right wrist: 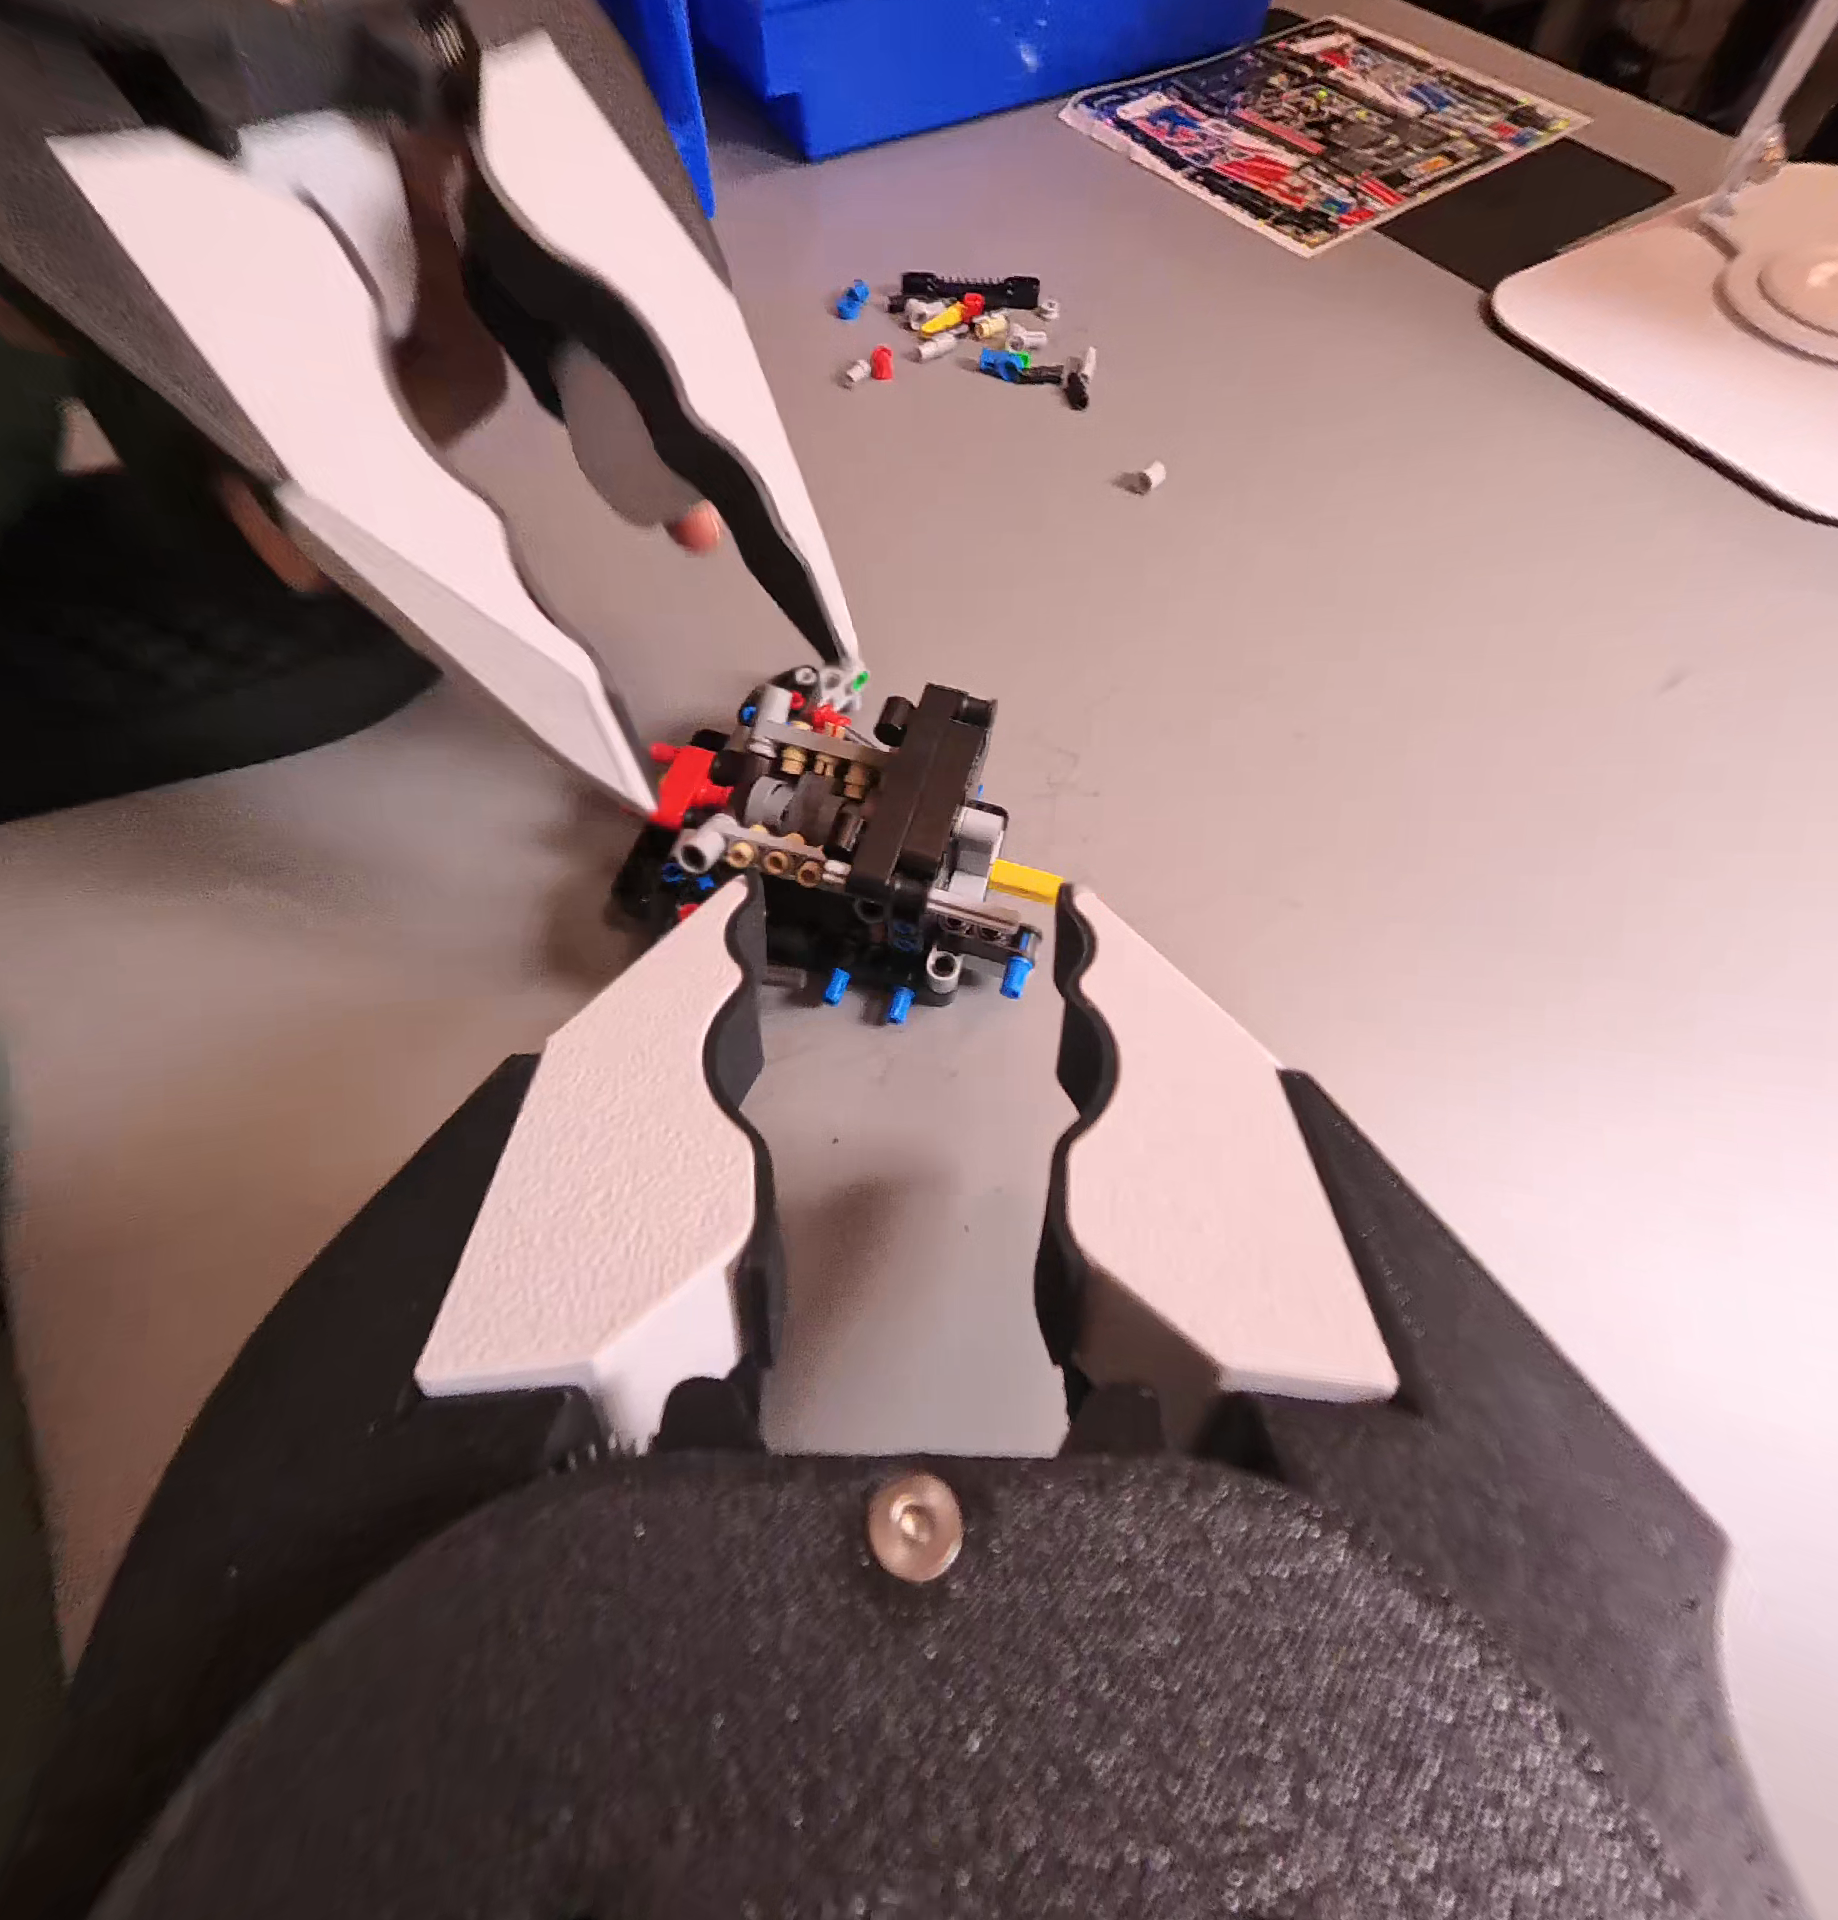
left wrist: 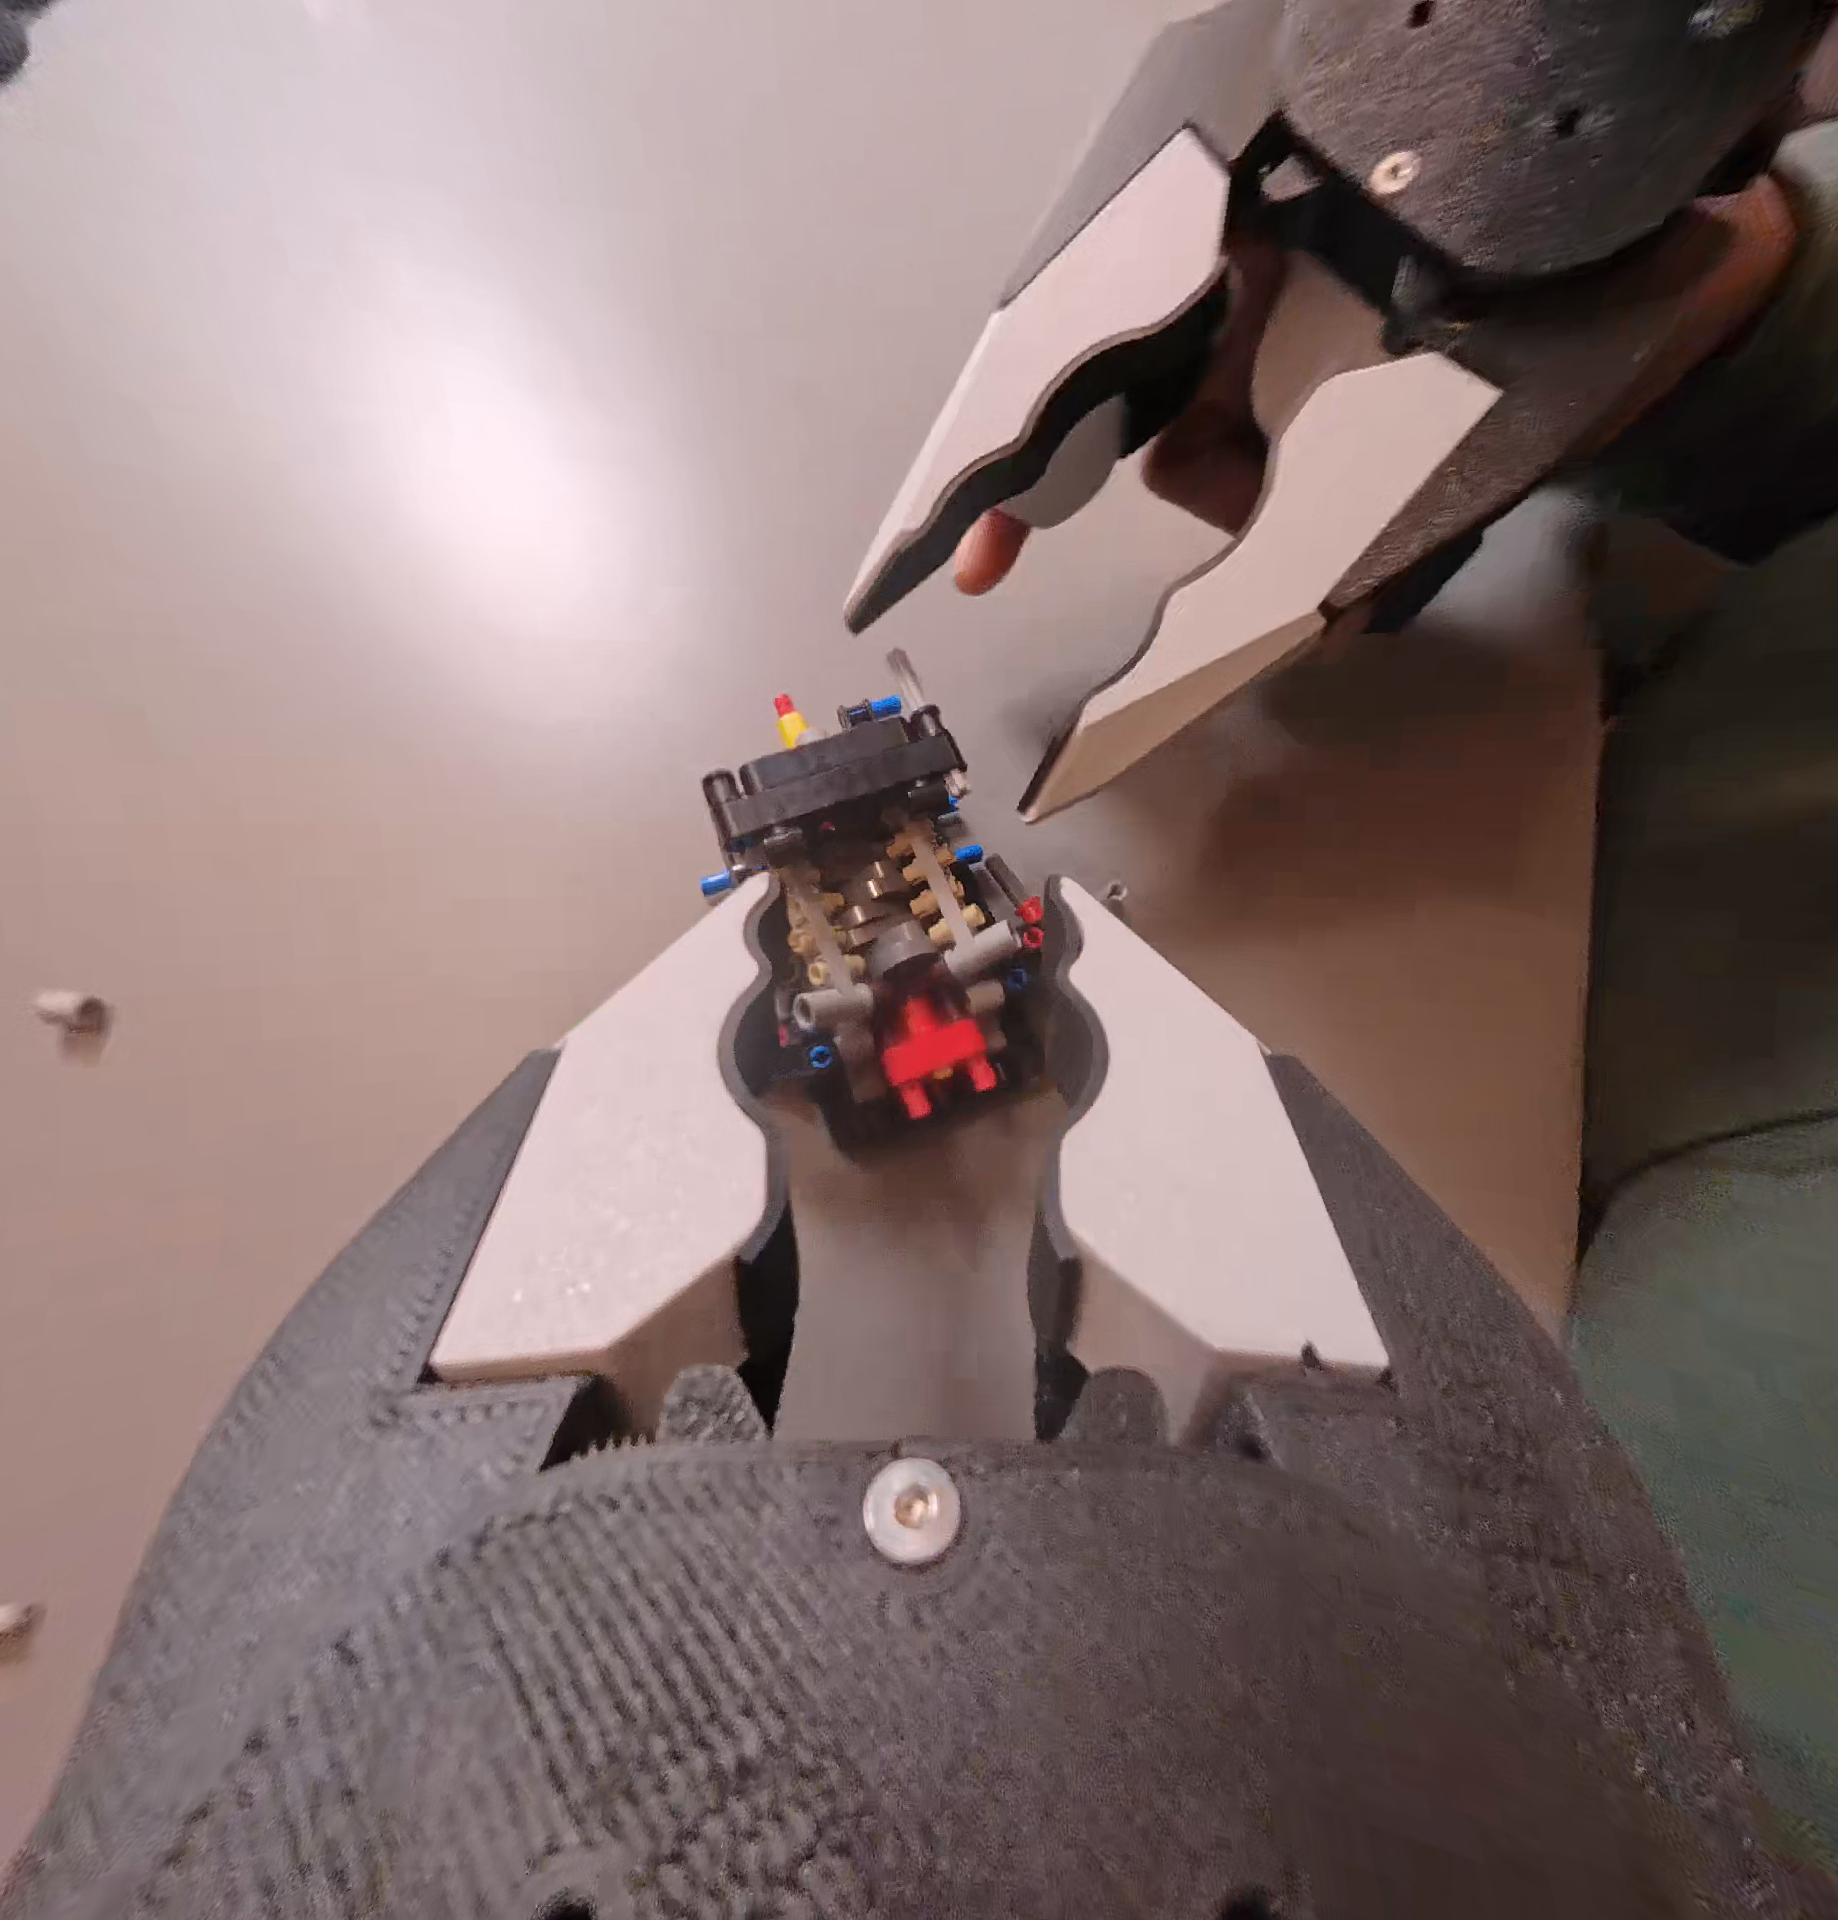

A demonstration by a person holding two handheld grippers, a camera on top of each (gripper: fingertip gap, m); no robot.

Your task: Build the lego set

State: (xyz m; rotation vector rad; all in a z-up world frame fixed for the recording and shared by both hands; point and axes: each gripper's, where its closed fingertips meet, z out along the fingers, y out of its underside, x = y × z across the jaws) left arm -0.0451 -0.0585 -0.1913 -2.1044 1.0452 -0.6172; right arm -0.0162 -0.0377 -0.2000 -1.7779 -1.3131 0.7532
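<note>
Left claw (left wrist: 907,894) around lego assembly (left wrist: 873,914); no legible writing.

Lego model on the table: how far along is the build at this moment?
Done: a compact lego model of black, grey, tan and red parts already stands assembled on the table. In hand: the left gripper is closed around the model's red end; the right gripper is open beside it, holding nothing. Left: a pile of loose pieces lies unused near the instruction sheet, so the build looks unfinished.
</note>
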